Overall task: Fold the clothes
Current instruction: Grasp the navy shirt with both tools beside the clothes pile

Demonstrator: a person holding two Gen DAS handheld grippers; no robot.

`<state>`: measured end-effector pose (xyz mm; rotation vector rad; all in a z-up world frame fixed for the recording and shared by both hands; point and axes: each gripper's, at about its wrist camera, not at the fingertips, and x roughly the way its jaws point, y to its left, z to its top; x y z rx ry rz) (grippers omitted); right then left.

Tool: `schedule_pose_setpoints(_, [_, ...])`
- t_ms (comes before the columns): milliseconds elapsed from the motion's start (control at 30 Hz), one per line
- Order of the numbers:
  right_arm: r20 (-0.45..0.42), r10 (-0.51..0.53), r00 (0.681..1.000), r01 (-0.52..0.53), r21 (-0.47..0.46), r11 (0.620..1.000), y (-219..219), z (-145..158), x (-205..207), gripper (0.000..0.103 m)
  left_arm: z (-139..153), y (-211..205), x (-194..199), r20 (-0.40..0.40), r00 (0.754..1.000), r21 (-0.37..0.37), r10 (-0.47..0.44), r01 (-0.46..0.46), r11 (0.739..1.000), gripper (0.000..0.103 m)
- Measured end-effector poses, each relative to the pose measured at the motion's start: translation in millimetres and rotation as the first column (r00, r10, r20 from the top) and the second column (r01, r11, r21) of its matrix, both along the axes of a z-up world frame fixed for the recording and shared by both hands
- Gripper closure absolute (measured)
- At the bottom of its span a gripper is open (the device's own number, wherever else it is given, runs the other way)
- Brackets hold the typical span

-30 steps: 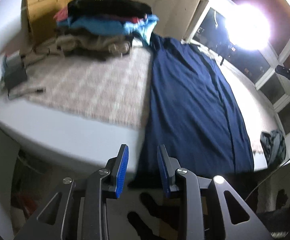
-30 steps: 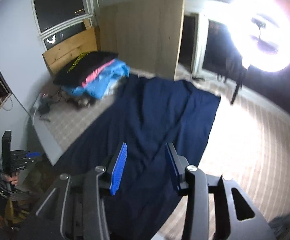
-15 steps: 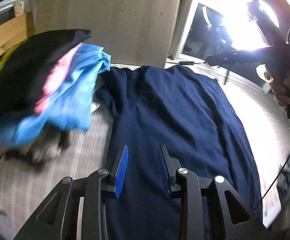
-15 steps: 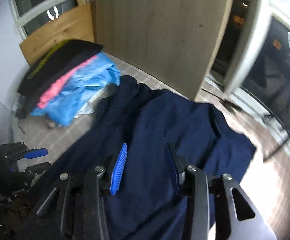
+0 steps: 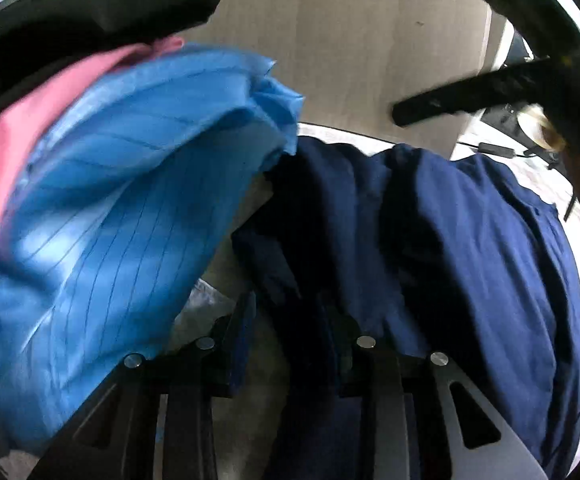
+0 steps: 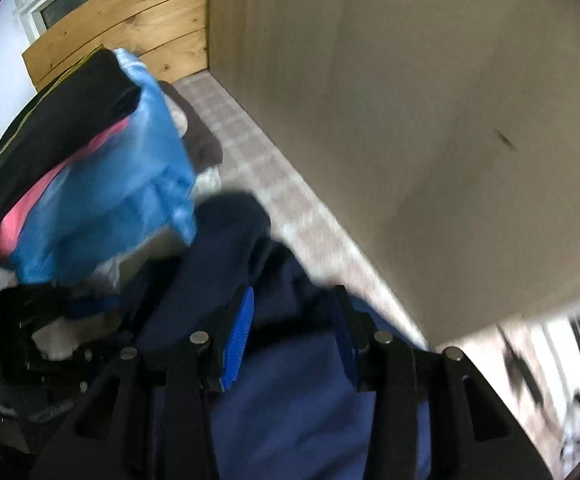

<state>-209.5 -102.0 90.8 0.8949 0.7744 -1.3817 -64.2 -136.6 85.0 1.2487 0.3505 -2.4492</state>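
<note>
Both grippers have swung in over the navy garment's [image 5: 469,240] far end.

In the right wrist view, a tall wooden panel [image 6: 429,128] fills the upper right. A pile of folded clothes [image 6: 102,184] blocks the left side. Between them a narrow strip of checked cover [image 6: 258,160] stays free, running to the upper left.
</note>
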Motion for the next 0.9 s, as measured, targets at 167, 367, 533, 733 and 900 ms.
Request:
schedule_pose_setpoints(167, [0.047, 0.058, 0.997, -0.061, 0.059, 0.996, -52, -31, 5, 0.064, -11, -1, -6, 0.015, 1.000, -0.012, -0.001, 0.001, 1.000, 0.073])
schedule_pose_setpoints(367, [0.046, 0.135, 0.990, -0.139, 0.108, 0.984, -86, -55, 20, 0.064, -14, -1, -8, -0.014, 1.000, -0.032, -0.027, 0.026, 0.999, 0.088])
schedule_pose_setpoints(533, [0.021, 0.170, 0.985, -0.170, 0.035, 0.985, -89, -38, 30, 0.101, 1, -1, 13, -0.107, 0.994, -0.056, 0.021, -0.027, 0.998, 0.098])
schedule_pose_setpoints(733, [0.068, 0.131, 0.989, -0.122, -0.120, 0.985, -79, 7, 19, 0.101, 14, 15, 38, -0.153, 0.987, -0.145, 0.045, -0.068, 0.987, 0.098])
schedule_pose_setpoints(900, [0.108, 0.080, 0.991, -0.062, -0.159, 0.985, -75, 17, 9, 0.101, 14, 15, 39, -0.138, 0.989, -0.168, 0.053, -0.076, 0.983, 0.098])
